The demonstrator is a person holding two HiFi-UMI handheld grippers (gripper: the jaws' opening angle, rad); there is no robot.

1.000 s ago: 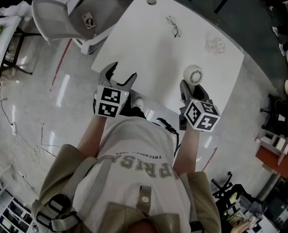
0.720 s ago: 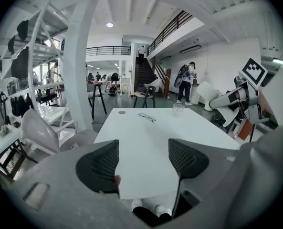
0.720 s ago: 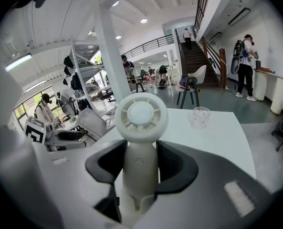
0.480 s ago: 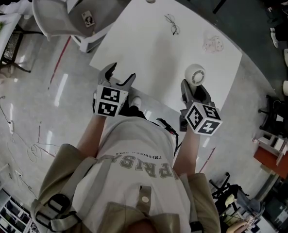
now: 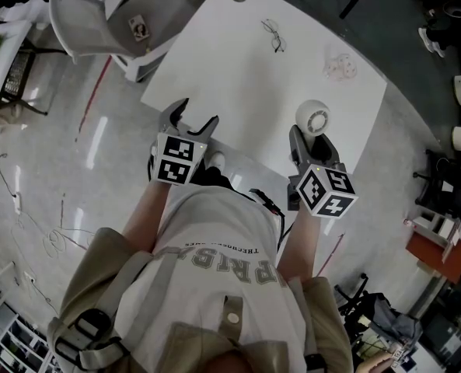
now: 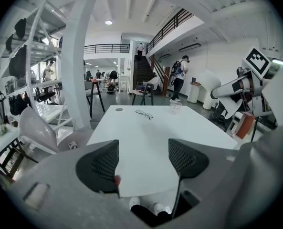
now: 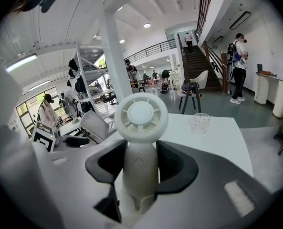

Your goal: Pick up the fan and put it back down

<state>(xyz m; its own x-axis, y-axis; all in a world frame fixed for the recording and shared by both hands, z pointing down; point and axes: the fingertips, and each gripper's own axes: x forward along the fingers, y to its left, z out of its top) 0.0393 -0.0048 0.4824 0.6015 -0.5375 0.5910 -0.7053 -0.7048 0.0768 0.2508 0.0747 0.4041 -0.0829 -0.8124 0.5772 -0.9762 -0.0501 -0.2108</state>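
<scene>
A small white hand fan (image 7: 140, 142) with a round head (image 5: 313, 117) stands upright between the jaws of my right gripper (image 7: 141, 166); both pads press on its handle. In the head view the right gripper (image 5: 306, 142) holds the fan above the white table (image 5: 238, 84) near its front right part. My left gripper (image 5: 190, 121) hovers at the table's front left edge. Its black fingers (image 6: 99, 165) stand apart with nothing between them.
A pair of glasses (image 5: 275, 37) and a clear cup (image 5: 340, 66) lie on the far half of the table. A white chair (image 5: 98, 22) stands to the left. Shelving and more furniture line the room; people stand near the stairs (image 6: 179, 78).
The right gripper with the fan has risen slightly. The left gripper has stayed where it was.
</scene>
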